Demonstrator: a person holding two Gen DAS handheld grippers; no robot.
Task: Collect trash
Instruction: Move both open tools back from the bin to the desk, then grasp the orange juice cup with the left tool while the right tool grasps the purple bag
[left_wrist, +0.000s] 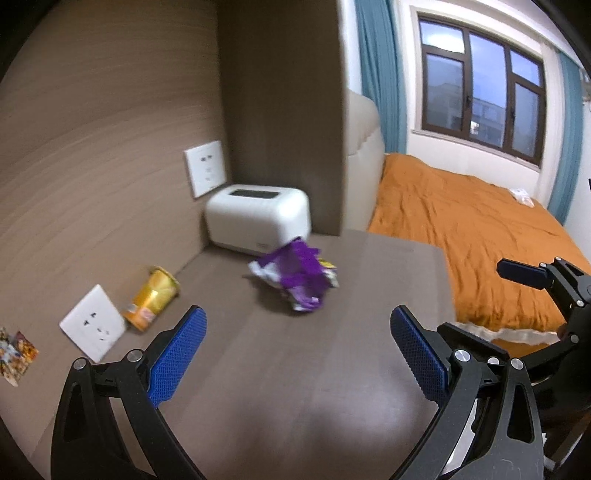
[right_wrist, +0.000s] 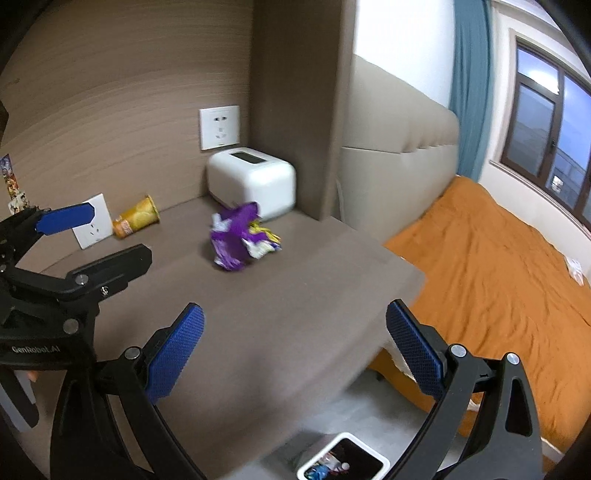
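- the left gripper (left_wrist: 297, 350) is wide open above the brown table top (left_wrist: 280, 369), and nothing is between its blue fingers (left_wrist: 177, 358).
- the right gripper (right_wrist: 295, 343) is also wide open and holds nothing; it hangs over the front edge of the table, with its right finger over the bed side.
- in the left wrist view, the right gripper shows at the right border, in front of the bed.
- a crumpled purple wrapper (left_wrist: 297, 280) lies on the table, just in front of the white box-shaped device (left_wrist: 258, 218); from this view i cannot tell if they touch.
- the wrapper is well ahead of both grippers and apart from them.
- a yellow cup (left_wrist: 151, 299) lies on its side near the wall, to the left of the wrapper, with its open mouth toward the corner.
- the cup lies just beside a white socket plate (left_wrist: 92, 323) at the bottom of the wall.
- a second wall socket (left_wrist: 205, 168) is on the wall above the white device.
- a small colourful packet (left_wrist: 14, 350) shows at the far left border; it is blurred.
- in the right wrist view, a white trash bin (right_wrist: 343, 461) with a dark inside stands on the floor below the table edge; some small things lie in it.
- an orange bed cover (left_wrist: 461, 229) is to the right of the table, with a window (left_wrist: 484, 81) and blue curtains (left_wrist: 373, 70) behind.
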